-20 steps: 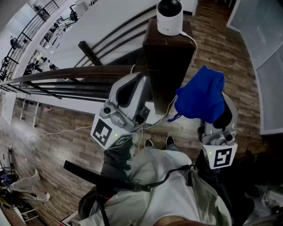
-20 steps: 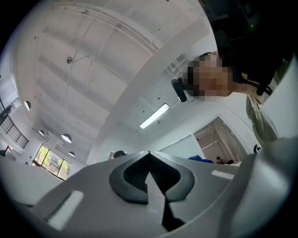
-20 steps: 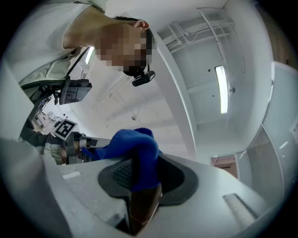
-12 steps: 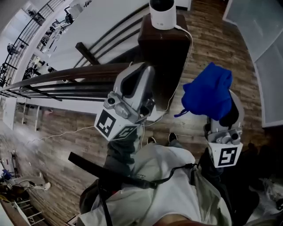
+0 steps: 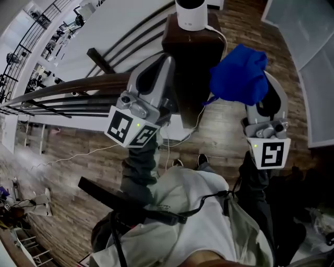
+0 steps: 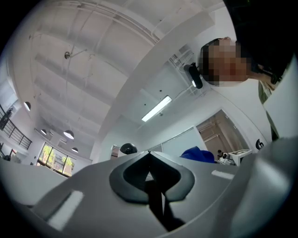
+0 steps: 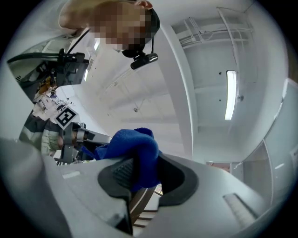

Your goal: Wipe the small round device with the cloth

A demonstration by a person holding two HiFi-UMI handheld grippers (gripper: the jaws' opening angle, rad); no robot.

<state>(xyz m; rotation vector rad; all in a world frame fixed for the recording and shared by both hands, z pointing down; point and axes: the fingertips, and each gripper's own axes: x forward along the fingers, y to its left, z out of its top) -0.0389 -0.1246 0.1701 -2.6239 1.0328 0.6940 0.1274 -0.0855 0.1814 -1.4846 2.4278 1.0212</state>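
The small round device, white with a black top, stands on a dark wooden post at the top of the head view. Its black top also shows in the left gripper view. My right gripper is shut on a bunched blue cloth, held to the right of the post and below the device. In the right gripper view the cloth bulges out from between the jaws of that gripper. My left gripper is shut on nothing and rests against the post's left side.
A dark wooden handrail runs off to the left from the post. A white cable hangs from the device down the post. Wood plank floor lies far below, with the person's shoes visible.
Both grippers have risen toward the post. The right one has carried the blue cloth up and left, closer to the device.
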